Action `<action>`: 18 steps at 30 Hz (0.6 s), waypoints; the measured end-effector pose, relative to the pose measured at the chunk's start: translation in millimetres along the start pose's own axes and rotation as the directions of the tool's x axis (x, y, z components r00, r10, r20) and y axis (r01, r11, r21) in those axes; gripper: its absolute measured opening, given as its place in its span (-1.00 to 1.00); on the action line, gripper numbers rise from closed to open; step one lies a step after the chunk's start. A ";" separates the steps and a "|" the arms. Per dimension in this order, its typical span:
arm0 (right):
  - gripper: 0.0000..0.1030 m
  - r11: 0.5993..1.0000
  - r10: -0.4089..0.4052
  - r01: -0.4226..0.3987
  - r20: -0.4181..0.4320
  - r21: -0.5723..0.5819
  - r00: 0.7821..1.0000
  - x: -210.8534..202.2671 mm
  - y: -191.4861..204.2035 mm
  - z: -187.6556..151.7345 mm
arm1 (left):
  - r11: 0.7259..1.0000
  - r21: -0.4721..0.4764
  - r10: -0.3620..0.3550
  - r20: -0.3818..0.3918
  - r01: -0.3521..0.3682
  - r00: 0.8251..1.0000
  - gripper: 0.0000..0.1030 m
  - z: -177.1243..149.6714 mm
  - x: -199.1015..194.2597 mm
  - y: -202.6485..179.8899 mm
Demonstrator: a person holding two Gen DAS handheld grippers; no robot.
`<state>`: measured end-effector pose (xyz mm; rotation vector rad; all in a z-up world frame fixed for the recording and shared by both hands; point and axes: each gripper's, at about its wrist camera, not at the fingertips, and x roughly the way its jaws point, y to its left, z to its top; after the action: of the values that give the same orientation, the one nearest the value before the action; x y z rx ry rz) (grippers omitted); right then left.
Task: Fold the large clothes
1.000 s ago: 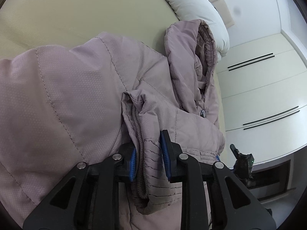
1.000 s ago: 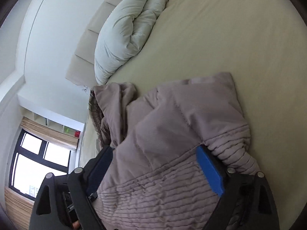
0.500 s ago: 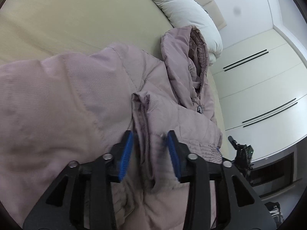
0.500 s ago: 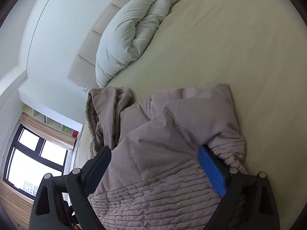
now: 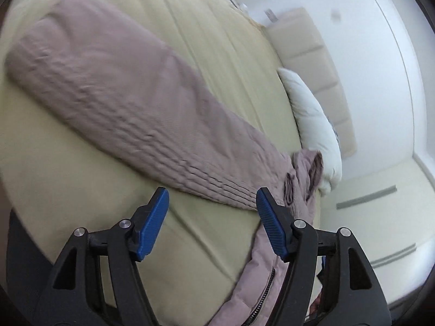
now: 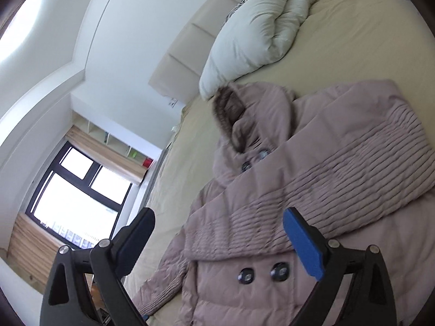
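Observation:
A mauve quilted hooded coat (image 6: 272,217) lies on the beige bed (image 6: 367,40), front up, with dark buttons (image 6: 246,275). One ribbed sleeve (image 6: 339,168) is folded across its chest. Its fur-edged hood (image 6: 231,114) points at the duvet. In the left wrist view the same sleeve (image 5: 130,103) stretches across the sheet (image 5: 68,176). My left gripper (image 5: 212,214) is open and empty, raised above the sleeve's edge. My right gripper (image 6: 220,233) is open and empty above the coat's body.
A white rolled duvet (image 6: 261,27) lies at the padded headboard (image 6: 190,54), also seen in the left wrist view (image 5: 312,125). A window (image 6: 76,198) and shelves are to the left. White wardrobe doors (image 5: 380,217) stand past the bed edge.
My left gripper let go of the coat's fold, opened wide and drew back. My right gripper lifted away from the coat. The sleeve now lies folded across the chest.

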<state>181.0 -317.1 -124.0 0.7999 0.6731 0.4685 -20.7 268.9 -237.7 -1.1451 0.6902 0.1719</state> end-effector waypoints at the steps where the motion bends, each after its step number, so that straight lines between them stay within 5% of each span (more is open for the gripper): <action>1: 0.90 1.000 0.023 -0.023 -0.018 0.000 1.000 5.5 7.9 -7.3 | 0.999 -0.043 -0.005 0.018 0.006 1.000 0.29 1.6 -5.5 9.5; 10: 0.90 0.997 0.078 -0.079 -0.070 -0.003 0.994 8.0 41.6 -40.7 | 0.952 -0.299 -0.013 0.189 0.070 0.982 0.29 32.5 -7.2 69.8; 13: 0.90 0.997 0.079 -0.078 -0.055 0.013 0.995 -0.1 38.6 -40.8 | 0.939 -0.341 0.019 0.209 0.055 0.978 -0.30 47.6 -8.3 81.2; 16: 0.90 0.997 0.072 -0.071 -0.052 0.011 0.996 -9.7 33.9 -42.7 | 0.967 -0.255 0.034 0.219 0.024 0.975 -0.68 69.0 -20.4 64.6; 18: 0.89 0.999 0.050 -0.050 -0.053 -0.002 0.997 -15.7 31.4 -42.5 | 0.998 -0.064 0.038 0.248 -0.023 0.968 -0.72 79.3 -32.7 22.7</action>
<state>136.1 -286.5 -115.5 0.8042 0.7028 0.5377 -24.0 355.2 -217.7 -1.1476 0.4815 0.3589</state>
